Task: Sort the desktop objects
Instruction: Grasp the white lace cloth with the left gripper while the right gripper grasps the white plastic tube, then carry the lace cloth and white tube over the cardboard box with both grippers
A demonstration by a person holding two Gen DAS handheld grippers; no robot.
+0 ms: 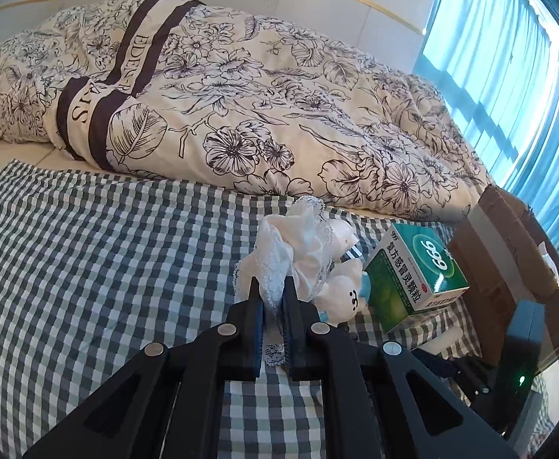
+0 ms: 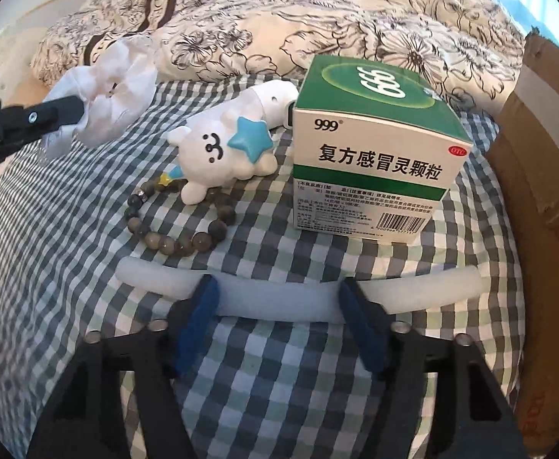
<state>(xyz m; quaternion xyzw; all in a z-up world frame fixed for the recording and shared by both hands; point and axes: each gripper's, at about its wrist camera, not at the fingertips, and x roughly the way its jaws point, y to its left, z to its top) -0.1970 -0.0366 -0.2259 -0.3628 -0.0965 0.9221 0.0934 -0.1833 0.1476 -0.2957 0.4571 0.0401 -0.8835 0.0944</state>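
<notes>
Scrunchie (image 1: 298,244) pinched between left fingers (image 1: 254,298)

Bright daylight through the blue curtain (image 1: 509,88) (strong fisheye bending, dark corners).

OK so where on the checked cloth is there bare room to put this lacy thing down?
The widest free patch is the checked cloth on the left side, bordered by the flowered quilt behind and the left gripper, which holds the lace cloth. It is crowded to the right: toy, bead bracelet, green box, white foam strip and cardboard box.
</notes>
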